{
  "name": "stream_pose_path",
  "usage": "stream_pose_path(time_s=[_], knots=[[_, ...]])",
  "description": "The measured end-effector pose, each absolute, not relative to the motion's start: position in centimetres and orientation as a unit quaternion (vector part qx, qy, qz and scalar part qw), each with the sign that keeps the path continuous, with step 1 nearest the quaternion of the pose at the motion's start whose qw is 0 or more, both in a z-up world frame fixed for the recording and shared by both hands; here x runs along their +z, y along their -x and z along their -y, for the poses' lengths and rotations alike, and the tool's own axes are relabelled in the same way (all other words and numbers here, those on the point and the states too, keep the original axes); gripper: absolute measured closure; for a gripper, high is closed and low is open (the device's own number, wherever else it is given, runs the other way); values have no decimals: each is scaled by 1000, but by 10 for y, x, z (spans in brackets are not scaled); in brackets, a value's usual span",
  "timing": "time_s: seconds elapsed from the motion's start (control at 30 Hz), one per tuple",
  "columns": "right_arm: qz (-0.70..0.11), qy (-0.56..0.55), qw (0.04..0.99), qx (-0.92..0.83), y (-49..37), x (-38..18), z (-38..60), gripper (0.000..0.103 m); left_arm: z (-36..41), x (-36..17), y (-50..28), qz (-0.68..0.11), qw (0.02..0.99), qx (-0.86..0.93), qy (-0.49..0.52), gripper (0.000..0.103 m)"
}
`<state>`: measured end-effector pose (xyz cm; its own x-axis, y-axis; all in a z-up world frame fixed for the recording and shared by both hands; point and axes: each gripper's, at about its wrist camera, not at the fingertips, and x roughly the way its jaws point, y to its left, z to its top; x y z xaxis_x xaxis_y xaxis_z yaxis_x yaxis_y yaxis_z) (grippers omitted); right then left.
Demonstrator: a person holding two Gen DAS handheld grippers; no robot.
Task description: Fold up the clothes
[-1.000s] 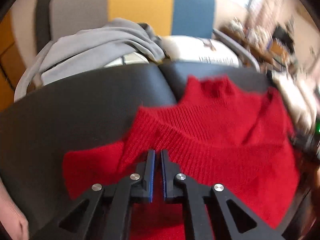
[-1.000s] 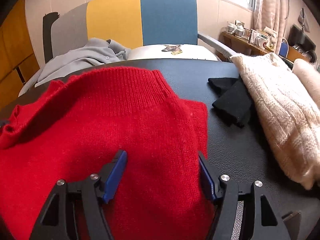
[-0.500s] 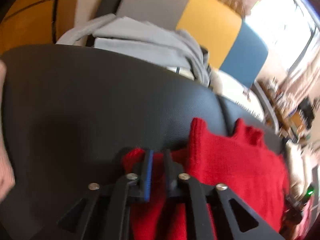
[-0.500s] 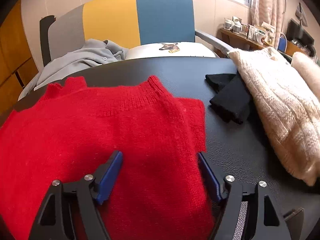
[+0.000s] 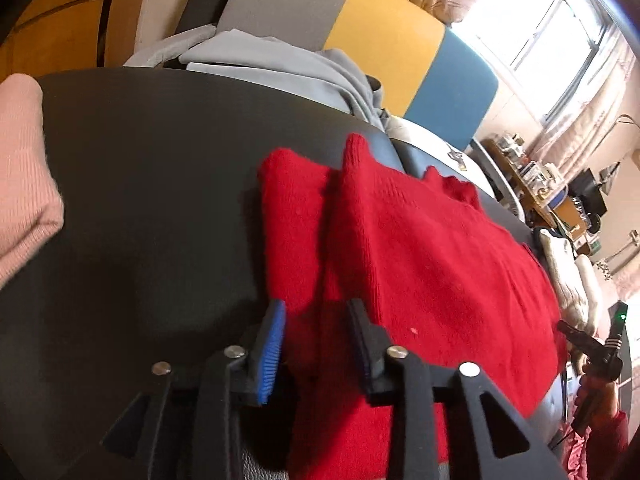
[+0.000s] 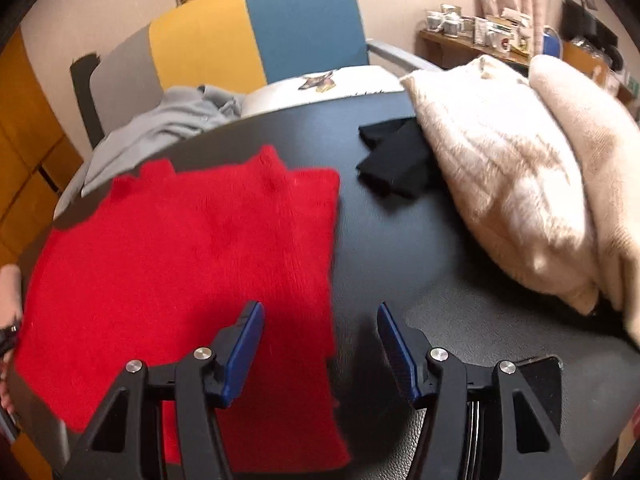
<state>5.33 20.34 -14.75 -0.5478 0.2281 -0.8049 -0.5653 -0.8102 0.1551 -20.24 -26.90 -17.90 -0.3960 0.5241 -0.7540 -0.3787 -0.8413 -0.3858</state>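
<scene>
A red sweater lies flat on the dark tabletop. Its left side is folded over, so one red flap sits beside the main part.

The left hand-held gripper is over the near left edge of the red sweater. Its jaws are opening. Red cloth sits in the gap between them, but the pads do not press on it.

The right hand-held gripper is over the near right edge of the red sweater. Its jaws are closing, but there is a wide gap between them. The edge of the sweater and some bare tabletop show in that gap. It holds nothing.

To the right of the red sweater lies a small black cloth. Past that, further right, is a fluffy cream sweater, piled up. To the left of the red sweater is a pink cloth at the tabletop's edge.

Behind the red sweater, past the tabletop, stands a chair with grey, yellow and blue parts. A grey garment lies on its seat
</scene>
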Motion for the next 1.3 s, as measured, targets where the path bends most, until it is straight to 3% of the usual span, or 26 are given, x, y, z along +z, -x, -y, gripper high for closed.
stream_pose_path(time_s=[0.1, 0.3, 0.53, 0.57, 0.6, 0.67, 0.7, 0.77, 0.87, 1.0, 1.23, 1.3], knots=[[-197, 433, 222, 851, -45, -155, -203, 45, 271, -181, 200, 81, 273, 830, 480, 70], [-236, 420, 208, 851, -48, -153, -202, 49, 306, -167, 201, 174, 276, 831, 450, 70], [-218, 432, 182, 856, -62, -156, -182, 50, 269, -168, 183, 42, 342, 818, 462, 70], [-222, 434, 182, 854, -64, -158, -181, 53, 265, -168, 179, 30, 346, 821, 453, 69], [-223, 435, 182, 853, -66, -160, -180, 66, 263, -168, 175, 19, 348, 826, 444, 69], [-203, 443, 187, 853, -64, -162, -176, 81, 264, -173, 174, 12, 337, 824, 455, 70], [-198, 445, 181, 854, -61, -161, -175, 89, 265, -174, 175, 11, 331, 823, 463, 78], [-184, 450, 188, 853, -55, -154, -174, 92, 266, -173, 178, 7, 320, 819, 476, 90], [-186, 430, 202, 860, -59, -133, -179, 98, 274, -160, 174, -15, 309, 821, 480, 98], [-206, 418, 205, 861, -77, -113, -187, 98, 294, -153, 168, -19, 303, 816, 491, 98], [-220, 482, 177, 829, -97, -158, -161, 98, 315, -183, 121, -39, 295, 804, 515, 101], [-210, 478, 163, 837, -105, -154, -156, 93, 325, -177, 113, -29, 308, 799, 516, 101]])
